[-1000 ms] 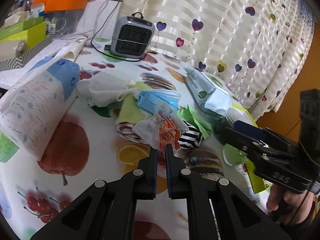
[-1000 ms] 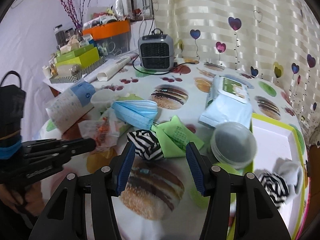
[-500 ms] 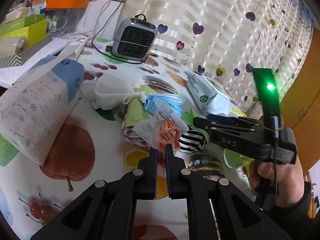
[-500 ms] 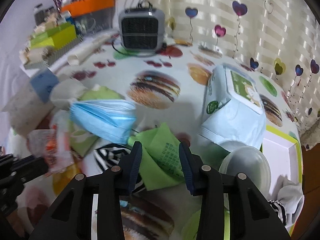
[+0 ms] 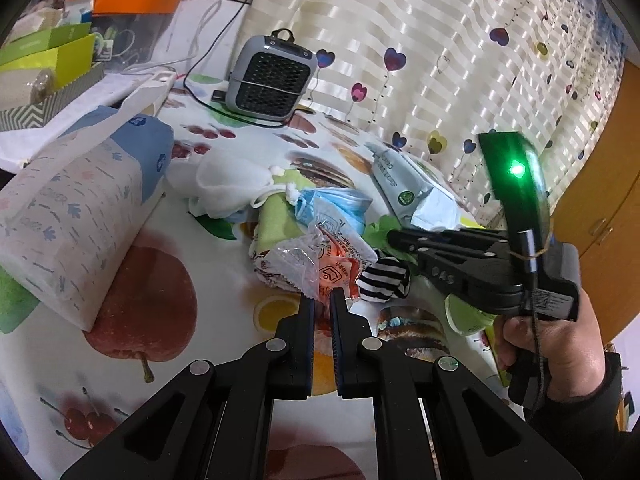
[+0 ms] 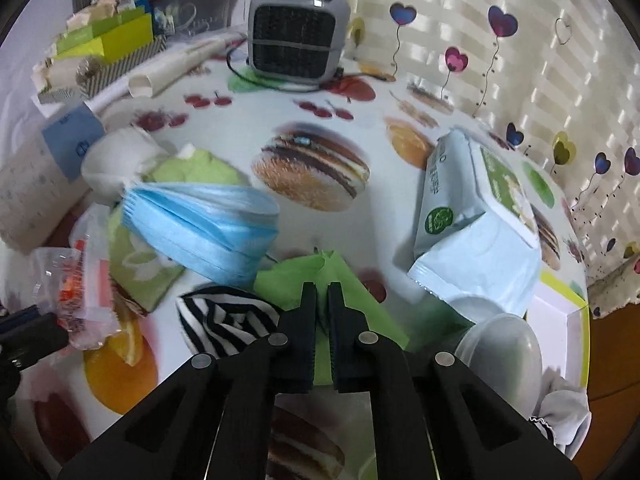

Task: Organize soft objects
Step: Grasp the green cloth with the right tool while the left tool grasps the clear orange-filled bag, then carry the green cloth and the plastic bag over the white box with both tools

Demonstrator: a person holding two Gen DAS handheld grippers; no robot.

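Both grippers pinched shut on soft items in the pile

The right gripper (image 6: 322,286) has just closed onto the green cloth (image 6: 352,300) beside the striped sock (image 6: 224,320); the left gripper (image 5: 322,294) clamps the plastic packet (image 5: 320,260). Next, probably lift the cloth toward the tray (image 6: 560,308).

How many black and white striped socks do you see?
2: one striped sock left of the right gripper, another striped sock at the tray's near corner, mostly hidden. More may be buried.
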